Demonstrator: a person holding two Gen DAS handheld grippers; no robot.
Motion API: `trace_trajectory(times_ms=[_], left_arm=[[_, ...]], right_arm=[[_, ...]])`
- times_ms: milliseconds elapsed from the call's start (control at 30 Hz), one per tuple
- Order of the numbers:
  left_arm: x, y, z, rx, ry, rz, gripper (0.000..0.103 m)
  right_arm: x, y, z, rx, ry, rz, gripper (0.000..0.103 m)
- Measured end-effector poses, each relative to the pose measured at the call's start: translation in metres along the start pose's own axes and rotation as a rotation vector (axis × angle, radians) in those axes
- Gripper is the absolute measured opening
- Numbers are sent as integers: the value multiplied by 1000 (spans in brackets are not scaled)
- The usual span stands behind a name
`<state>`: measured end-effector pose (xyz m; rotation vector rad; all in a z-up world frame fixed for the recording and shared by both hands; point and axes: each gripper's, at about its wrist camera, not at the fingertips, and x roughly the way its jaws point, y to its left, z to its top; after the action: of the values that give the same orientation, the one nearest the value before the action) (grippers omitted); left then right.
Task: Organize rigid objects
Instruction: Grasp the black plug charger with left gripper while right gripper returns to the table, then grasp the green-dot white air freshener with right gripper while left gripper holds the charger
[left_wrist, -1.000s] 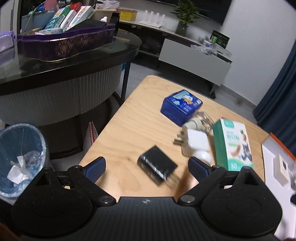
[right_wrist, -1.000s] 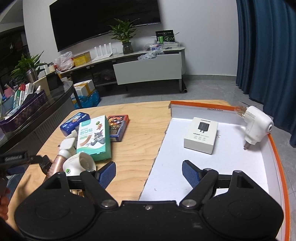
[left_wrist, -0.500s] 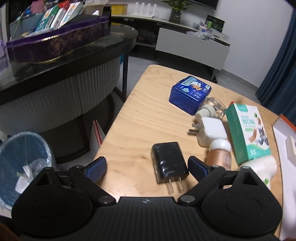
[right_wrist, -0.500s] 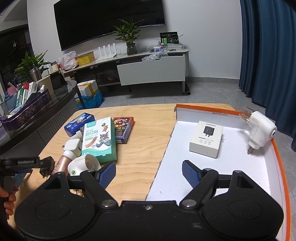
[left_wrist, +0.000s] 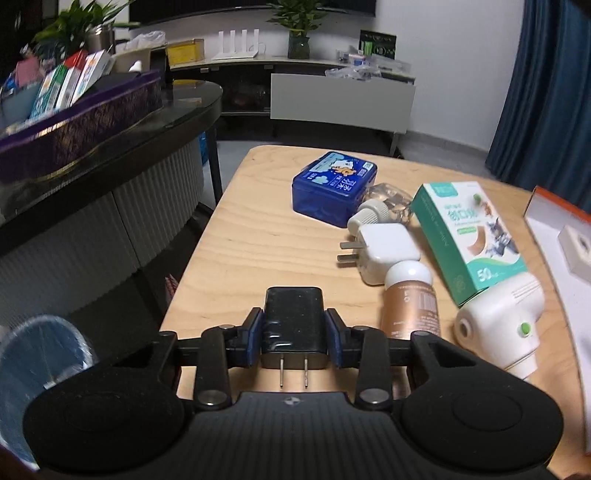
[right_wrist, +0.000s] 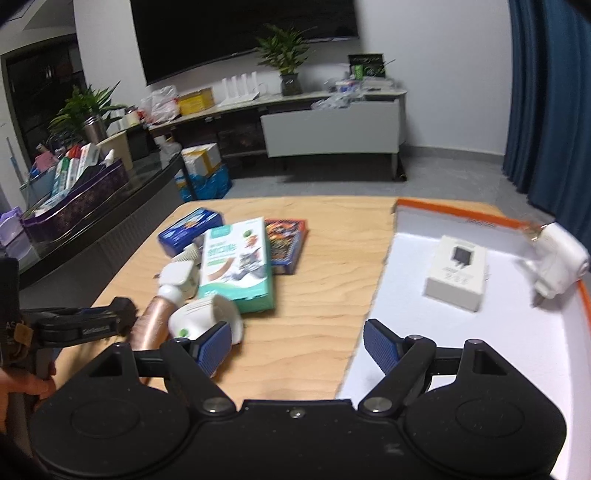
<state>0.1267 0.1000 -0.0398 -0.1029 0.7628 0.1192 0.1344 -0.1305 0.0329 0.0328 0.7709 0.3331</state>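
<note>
The left tongs (left_wrist: 294, 328) have just closed on the black charger (left_wrist: 293, 317), their blue pads (left_wrist: 254, 334) pressing its two long sides. The charger sits dead centre between the jaws at the near edge of the wooden surface (left_wrist: 258, 243), its two metal prongs pointing back to 6 o'clock. It is a glossy black block with rounded corners. At 2 o'clock from it lie a white plug adapter (left_wrist: 384, 251) and a copper-coloured bottle (left_wrist: 410, 299) with a white cap; a blue tin (left_wrist: 334, 186) lies at 12 o'clock.

The right tongs (right_wrist: 297, 343) stand wide apart and hold nothing, straddling the edge of the white tray (right_wrist: 480, 332). At 1 o'clock a white box (right_wrist: 456, 273) lies in that tray.
</note>
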Motion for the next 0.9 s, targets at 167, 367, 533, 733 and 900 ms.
trace_trajectory(times_ms=[167,367,533,733,900], left_arm=[[-8,5,3,-37,-21,-23,36],[-22,8,4,-63,-53,-51,36],[-29,9,6,-80,-62,-70,36],[-41,-2,7,-62,-94,-99,36],[-47,-18,10,-38,-114,-137,36]], right_arm=[[16,29,-3,-75,45,77,93],[42,73,-4,-251,56,82,94],[71,84,-3,-286,84,35,79],[64,79,-2,-251,74,35,51],[47,62,4,-183,58,36,38]])
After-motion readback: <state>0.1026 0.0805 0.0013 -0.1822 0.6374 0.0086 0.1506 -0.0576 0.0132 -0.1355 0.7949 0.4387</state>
